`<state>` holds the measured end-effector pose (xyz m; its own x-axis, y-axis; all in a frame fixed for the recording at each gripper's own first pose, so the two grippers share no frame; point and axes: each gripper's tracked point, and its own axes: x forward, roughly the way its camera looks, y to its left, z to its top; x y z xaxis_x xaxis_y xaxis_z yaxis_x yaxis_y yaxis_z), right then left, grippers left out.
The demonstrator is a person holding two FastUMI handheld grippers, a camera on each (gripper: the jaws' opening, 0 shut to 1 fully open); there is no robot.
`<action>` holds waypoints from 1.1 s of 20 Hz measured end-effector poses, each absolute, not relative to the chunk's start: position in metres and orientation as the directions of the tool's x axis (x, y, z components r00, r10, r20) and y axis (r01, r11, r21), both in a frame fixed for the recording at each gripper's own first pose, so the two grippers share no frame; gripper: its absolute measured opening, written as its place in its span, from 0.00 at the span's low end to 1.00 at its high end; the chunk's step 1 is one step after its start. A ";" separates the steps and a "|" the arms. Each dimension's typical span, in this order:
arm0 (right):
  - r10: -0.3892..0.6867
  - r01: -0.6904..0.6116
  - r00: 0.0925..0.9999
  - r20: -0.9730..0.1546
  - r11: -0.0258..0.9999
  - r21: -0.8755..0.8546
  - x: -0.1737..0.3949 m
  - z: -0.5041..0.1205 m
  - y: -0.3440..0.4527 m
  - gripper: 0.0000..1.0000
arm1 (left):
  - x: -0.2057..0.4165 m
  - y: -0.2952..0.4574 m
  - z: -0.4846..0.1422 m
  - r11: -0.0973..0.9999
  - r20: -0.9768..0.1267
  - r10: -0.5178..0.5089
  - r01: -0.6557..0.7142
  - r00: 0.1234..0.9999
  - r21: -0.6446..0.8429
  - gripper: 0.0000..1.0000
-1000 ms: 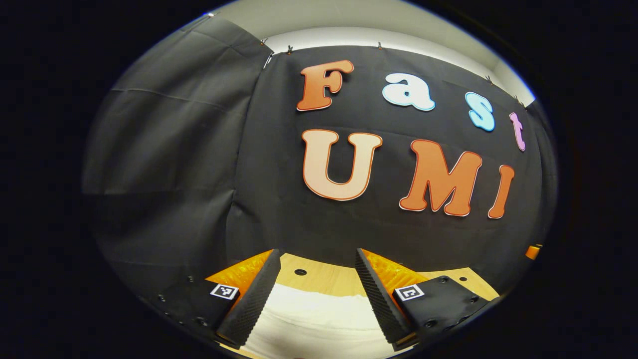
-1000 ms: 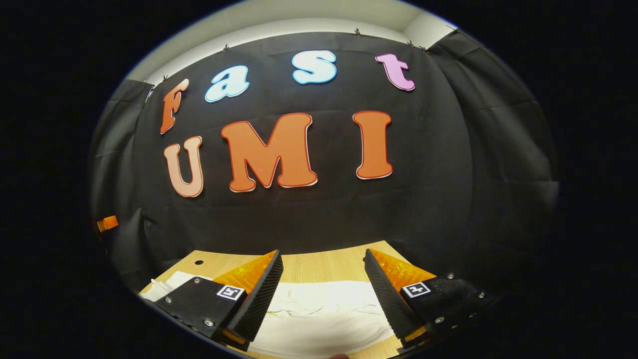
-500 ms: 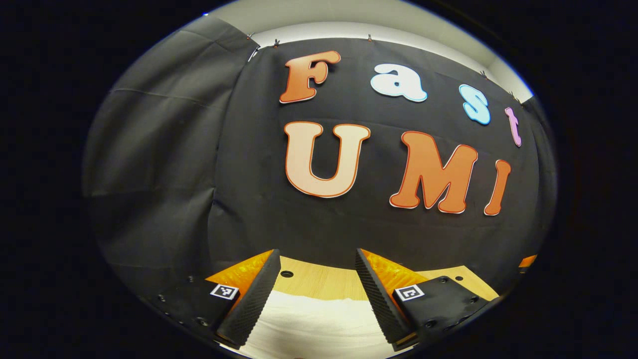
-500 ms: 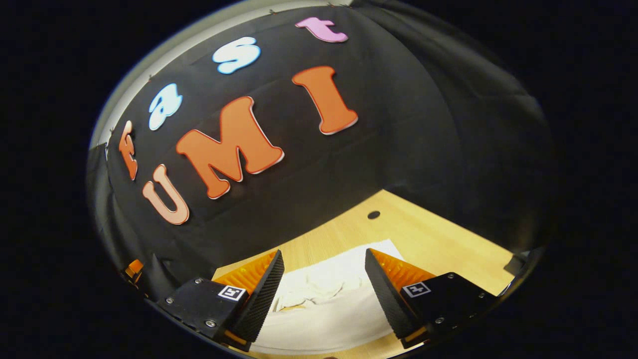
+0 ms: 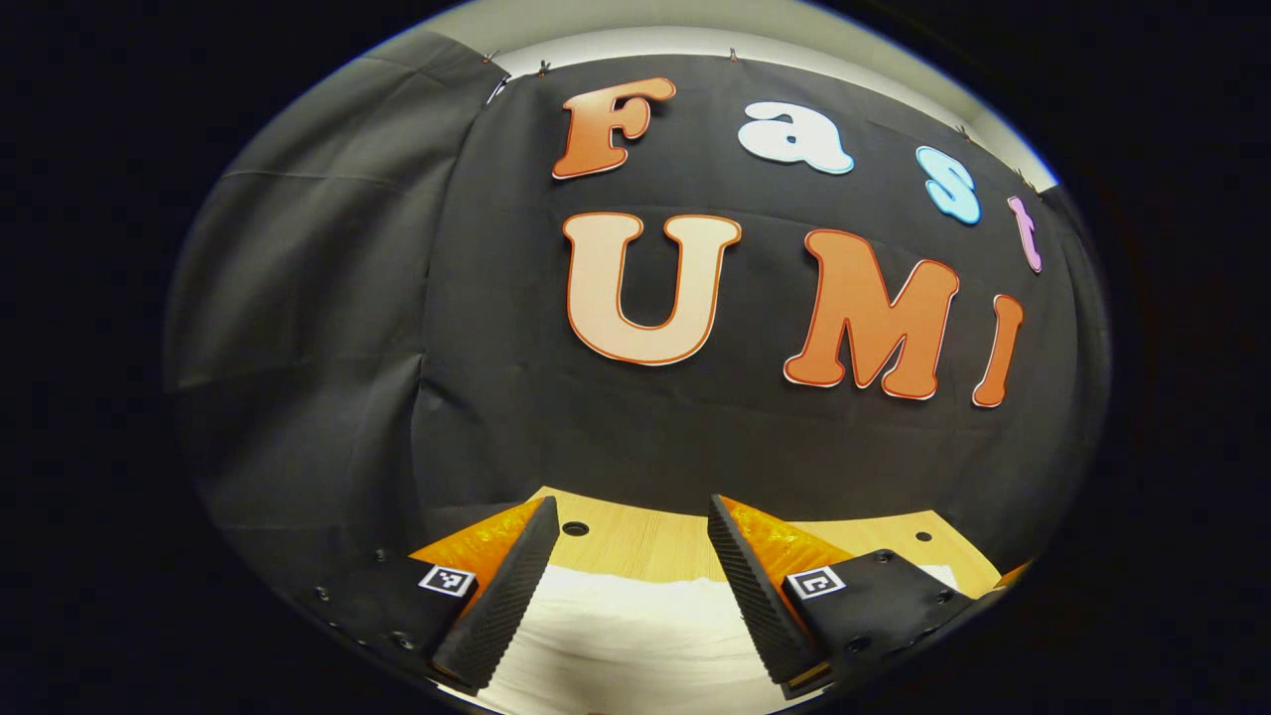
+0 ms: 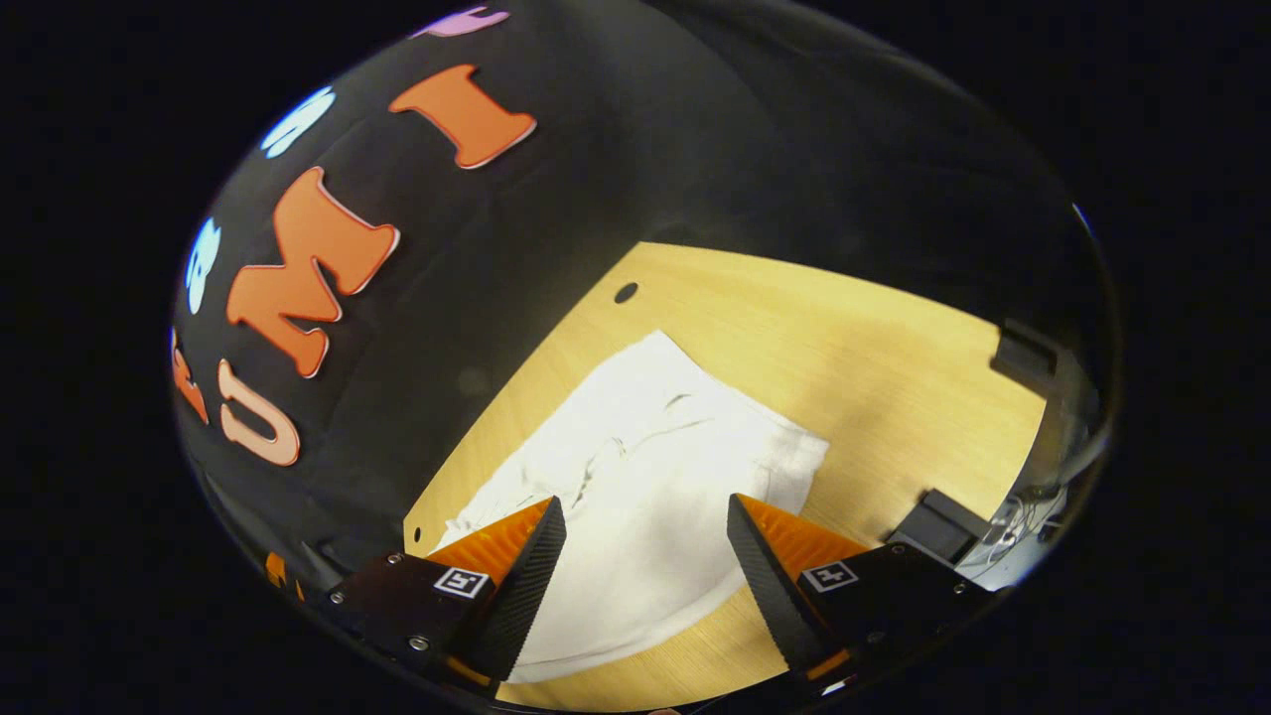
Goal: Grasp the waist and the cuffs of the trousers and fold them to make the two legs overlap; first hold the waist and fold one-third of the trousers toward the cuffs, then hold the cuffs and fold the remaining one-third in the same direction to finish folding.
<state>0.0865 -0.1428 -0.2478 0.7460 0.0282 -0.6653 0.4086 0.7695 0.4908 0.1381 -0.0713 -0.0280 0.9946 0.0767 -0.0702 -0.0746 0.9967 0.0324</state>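
Note:
White trousers (image 6: 650, 477) lie flat on the wooden table (image 6: 844, 338) in the right gripper view, their wrinkled waist end reaching toward the far right of the cloth. My right gripper (image 6: 645, 511) hangs open above them, tilted, with nothing between its fingers. In the left gripper view the same white trousers (image 5: 621, 636) show as a smooth pale strip at the bottom, on the table (image 5: 645, 546). My left gripper (image 5: 631, 516) stands open just above that cloth, holding nothing.
The black cloth wall (image 5: 635, 417) stands right behind the table's far edge. Small round holes (image 6: 626, 293) dot the tabletop. Dark brackets (image 6: 938, 526) and loose wires sit at the table's right edge in the right gripper view.
My right gripper has rolled and tipped downward, bringing much more of the table and trousers into view. My left gripper has shifted only slightly. Both stay open.

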 end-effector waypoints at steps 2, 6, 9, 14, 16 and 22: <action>0.043 0.469 0.720 -0.693 0.707 0.530 0.080 -0.263 -0.145 0.99 | 0.138 -0.066 -0.030 0.996 -0.075 0.088 -0.085 0.993 0.038 0.98; 0.033 0.535 0.655 -0.755 0.686 0.493 0.068 -0.296 -0.152 0.99 | 0.134 -0.056 -0.034 0.993 -0.085 0.109 -0.105 0.990 0.054 0.98; 0.034 0.562 0.622 -0.782 0.677 0.476 0.067 -0.308 -0.155 0.99 | 0.131 -0.047 -0.034 0.990 -0.086 0.128 -0.123 0.988 0.066 0.98; 0.045 0.629 0.585 -0.810 0.606 0.487 0.071 -0.330 -0.155 0.99 | 0.121 -0.024 -0.034 0.983 -0.092 0.178 -0.172 0.980 0.062 0.98; 0.039 0.638 0.564 -0.825 0.614 0.465 0.074 -0.337 -0.155 0.99 | 0.117 -0.011 -0.032 0.978 -0.089 0.203 -0.198 0.975 0.059 0.98; 0.074 0.601 0.563 -0.823 0.646 0.469 0.096 -0.340 -0.140 0.93 | 0.103 0.018 -0.031 0.965 -0.095 0.261 -0.258 0.961 0.041 0.98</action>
